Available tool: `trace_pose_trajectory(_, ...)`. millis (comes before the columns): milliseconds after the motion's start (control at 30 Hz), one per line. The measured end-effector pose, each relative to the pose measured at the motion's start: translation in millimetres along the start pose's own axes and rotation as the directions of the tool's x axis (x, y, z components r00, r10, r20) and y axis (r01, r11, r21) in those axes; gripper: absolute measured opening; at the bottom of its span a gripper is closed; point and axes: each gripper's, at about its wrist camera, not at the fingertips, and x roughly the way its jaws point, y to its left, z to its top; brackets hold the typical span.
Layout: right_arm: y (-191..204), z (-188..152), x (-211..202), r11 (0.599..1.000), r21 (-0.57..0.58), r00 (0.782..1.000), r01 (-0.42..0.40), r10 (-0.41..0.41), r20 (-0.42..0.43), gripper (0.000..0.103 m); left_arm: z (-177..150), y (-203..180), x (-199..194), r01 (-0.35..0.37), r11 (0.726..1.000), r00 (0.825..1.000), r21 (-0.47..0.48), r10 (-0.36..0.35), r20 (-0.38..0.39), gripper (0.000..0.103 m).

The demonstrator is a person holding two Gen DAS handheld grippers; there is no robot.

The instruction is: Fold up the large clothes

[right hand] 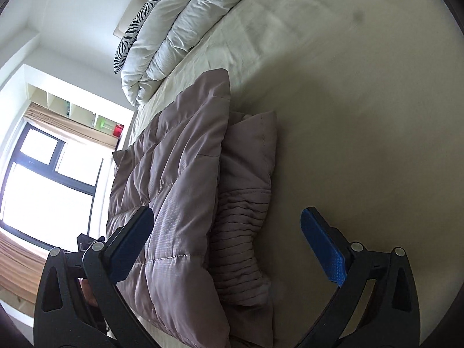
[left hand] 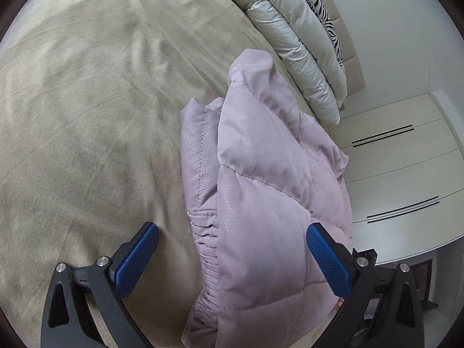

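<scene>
A pale pink quilted puffer jacket lies folded in a thick bundle near the edge of a beige bed. Its ribbed cuff shows on the bundle's side. My left gripper is open wide above the jacket's near end; one blue pad hangs over the sheet, the other over the jacket's edge, neither pressing. In the right wrist view the same jacket and cuff lie beneath my right gripper, also open wide, its pads clear of the fabric.
A rolled white duvet and a zebra-print pillow lie at the head of the bed. White drawers stand beside the bed on one side. A window with curtains and wall shelves are on the other.
</scene>
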Motion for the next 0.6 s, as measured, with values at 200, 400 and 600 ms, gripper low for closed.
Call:
trace_pose_trajectory(200,5,8,25,0.997,-0.037,0.995,-0.065,0.062,-0.077,0.103,4,-7,12,0.015,0.999,0.999,0.031,-0.014,-0.052,0.103)
trace_pose_trajectory(400,26,13,63,0.993,-0.114,0.984,-0.043,0.022,-0.179,0.103,-2,-23,33,0.039,0.996,0.992,0.085,-0.028,-0.124,0.101)
trace_pose_trajectory(600,43,15,83,0.982,-0.186,0.984,-0.006,-0.027,-0.177,0.102,2,-26,47,0.054,0.994,0.983,0.090,-0.037,-0.181,0.085)
